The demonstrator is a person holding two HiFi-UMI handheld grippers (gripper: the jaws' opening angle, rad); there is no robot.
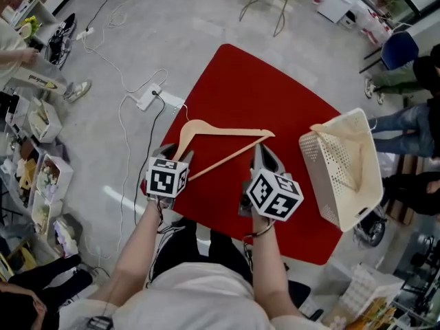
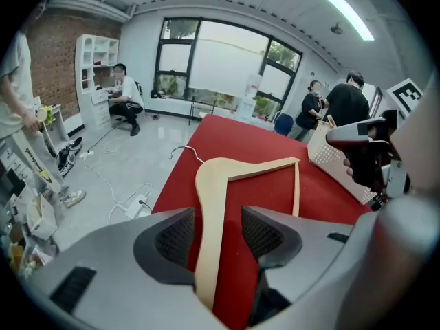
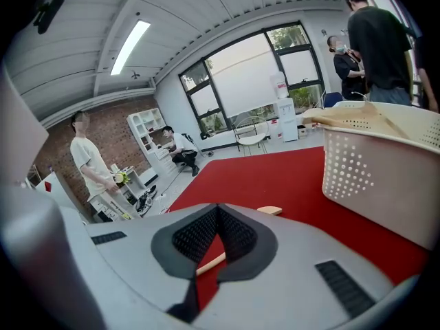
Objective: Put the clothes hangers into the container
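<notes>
Hanger astride the open left claw, basket to the right

Wooden hanger [image 1: 227, 130] lies flat on the red tabletop [image 1: 247, 81]. One of its arms runs lengthwise between the jaws of the left claw [image 2: 218, 236], which stand released and do not press it. Right claw [image 3: 218, 215] is clenched on nothing, beside the hanger's lower bar and nearer the white basket [image 1: 344, 177]. The thin hook is faint in the head view, and the basket's contents are hard to make out.
</notes>
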